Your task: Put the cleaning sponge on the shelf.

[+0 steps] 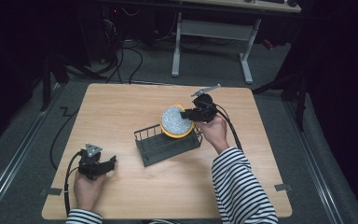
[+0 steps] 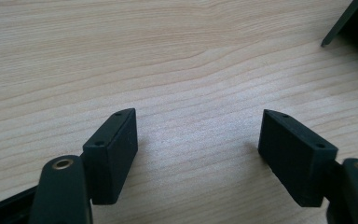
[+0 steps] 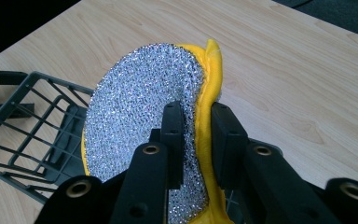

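Observation:
A round scouring pad [image 1: 176, 120] with a silver mesh face and a yellow back hangs over the right end of a dark wire basket [image 1: 156, 150] at the table's middle. My right gripper [image 1: 192, 113] is shut on the pad's edge. In the right gripper view the two black jaws pinch the scouring pad [image 3: 135, 107] near its yellow rim, and the basket [image 3: 32, 135] lies below at the left. My left gripper [image 1: 106, 163] rests low at the table's front left, pointing toward the basket. Its fingers [image 2: 116, 149] stand wide apart over bare wood, with nothing between them.
The wooden table [image 1: 121, 107] has free room left of and behind the basket. A corner of the basket [image 2: 354, 23] shows at the top right of the left gripper view. Beyond the table stand a white desk frame [image 1: 212, 42] and cables on the floor.

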The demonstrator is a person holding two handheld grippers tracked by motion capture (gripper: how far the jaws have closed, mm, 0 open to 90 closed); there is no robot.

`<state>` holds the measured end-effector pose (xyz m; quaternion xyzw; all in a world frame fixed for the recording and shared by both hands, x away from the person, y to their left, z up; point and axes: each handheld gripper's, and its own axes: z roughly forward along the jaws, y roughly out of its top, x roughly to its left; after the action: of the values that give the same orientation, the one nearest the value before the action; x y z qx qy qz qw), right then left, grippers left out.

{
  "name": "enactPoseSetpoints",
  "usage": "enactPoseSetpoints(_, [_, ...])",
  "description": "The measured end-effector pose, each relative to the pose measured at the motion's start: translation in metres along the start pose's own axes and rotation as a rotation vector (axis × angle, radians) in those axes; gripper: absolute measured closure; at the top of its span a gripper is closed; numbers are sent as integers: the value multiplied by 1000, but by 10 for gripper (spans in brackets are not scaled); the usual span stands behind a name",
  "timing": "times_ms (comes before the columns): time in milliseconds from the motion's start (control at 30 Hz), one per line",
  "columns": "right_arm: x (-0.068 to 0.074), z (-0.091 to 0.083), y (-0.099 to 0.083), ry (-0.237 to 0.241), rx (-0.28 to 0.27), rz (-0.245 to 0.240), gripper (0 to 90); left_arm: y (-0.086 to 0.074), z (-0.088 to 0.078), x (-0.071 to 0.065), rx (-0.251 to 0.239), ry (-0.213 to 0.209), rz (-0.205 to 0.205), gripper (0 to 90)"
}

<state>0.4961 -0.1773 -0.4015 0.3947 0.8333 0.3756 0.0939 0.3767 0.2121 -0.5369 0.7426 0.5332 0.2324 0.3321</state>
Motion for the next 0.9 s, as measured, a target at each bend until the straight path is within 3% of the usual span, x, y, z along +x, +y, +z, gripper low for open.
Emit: enactPoseSetpoints(900, [1,9,-16,-15,54,-28,779,0,0,0,-1,3,-2,288])
